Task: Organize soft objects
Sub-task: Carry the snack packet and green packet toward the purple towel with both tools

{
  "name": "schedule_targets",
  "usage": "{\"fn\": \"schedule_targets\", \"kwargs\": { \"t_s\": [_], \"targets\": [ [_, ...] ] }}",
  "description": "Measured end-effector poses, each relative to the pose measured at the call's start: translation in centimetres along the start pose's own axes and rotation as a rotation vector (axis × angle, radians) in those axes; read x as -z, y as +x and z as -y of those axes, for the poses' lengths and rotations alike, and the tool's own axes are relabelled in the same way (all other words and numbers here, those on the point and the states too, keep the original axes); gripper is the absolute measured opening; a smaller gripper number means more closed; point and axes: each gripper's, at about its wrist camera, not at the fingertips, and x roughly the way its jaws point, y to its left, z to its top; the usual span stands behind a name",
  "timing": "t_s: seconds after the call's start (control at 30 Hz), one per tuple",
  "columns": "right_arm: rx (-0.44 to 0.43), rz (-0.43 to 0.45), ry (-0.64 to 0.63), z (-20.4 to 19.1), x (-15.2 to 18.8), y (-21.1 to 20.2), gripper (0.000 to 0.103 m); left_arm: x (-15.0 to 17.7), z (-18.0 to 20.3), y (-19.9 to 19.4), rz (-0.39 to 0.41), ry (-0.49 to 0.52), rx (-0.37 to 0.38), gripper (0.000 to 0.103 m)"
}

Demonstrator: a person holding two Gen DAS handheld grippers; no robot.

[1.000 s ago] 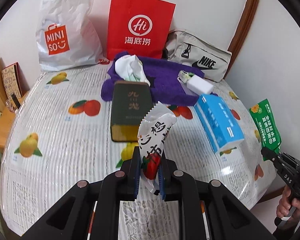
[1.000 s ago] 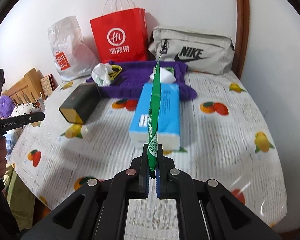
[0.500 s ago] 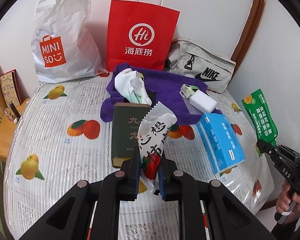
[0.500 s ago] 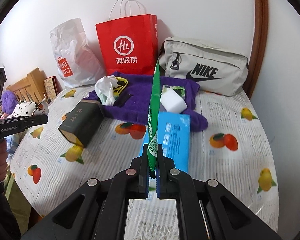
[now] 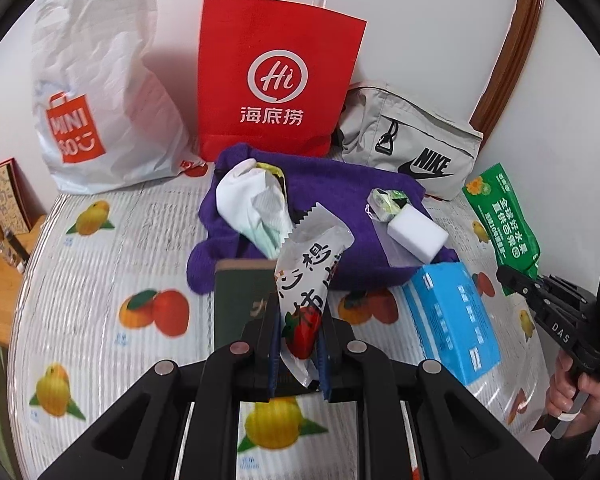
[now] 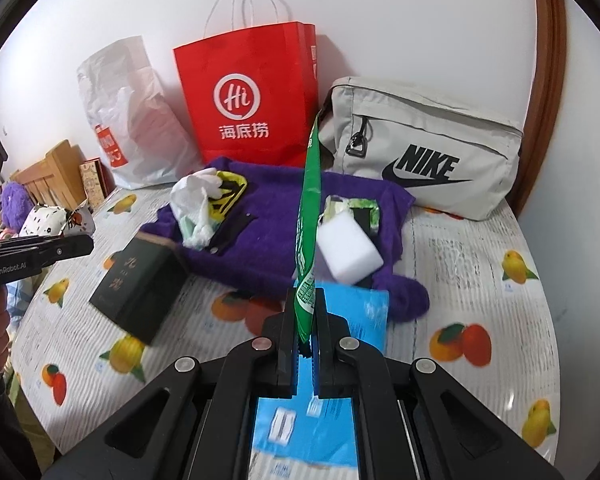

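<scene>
Both tools have advanced toward the back wall since 1 second ago, so the purple fuzzy cloth (image 5: pixel 340 216) and the bags behind it now loom larger in each view. The left tool (image 5: pixel 298 354) is clamped on a white crinkly snack packet with a red strawberry print (image 5: pixel 308 280), which stands upright over the dark green rectangular box (image 5: pixel 244 300). The right tool (image 6: pixel 305 340) is clamped on the bottom edge of a flat green foil packet (image 6: pixel 307 216), seen edge-on and upright above the blue tissue pack (image 6: pixel 364 312); in the left view the same packet sits at 3 o'clock. On the cloth lie a crumpled white plastic wrapper (image 5: pixel 252 208) at 11 o'clock and a white sponge block (image 5: pixel 418 236) at 2 o'clock. Behind, along the wall, stand a white plastic Miniso bag (image 5: pixel 96 92), a red paper carrier bag (image 5: pixel 276 80) and a grey Nike pouch (image 6: pixel 420 148), all on the fruit-print tabletop (image 5: pixel 100 280).
</scene>
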Motion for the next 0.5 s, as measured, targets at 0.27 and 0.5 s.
{"fn": "schedule_targets", "kwargs": {
  "t_s": [0.27,0.5],
  "targets": [
    [0.017,-0.016,0.01,1.8,-3.2,3.7,0.005,-2.8,-0.1,3.1,-0.027,0.032,-0.007,0.015],
    [-0.001,-0.073,0.009,2.4,-5.4,8.2,0.005,-5.0,-0.5,5.6,-0.046,0.045,-0.018,0.017]
  ]
}}
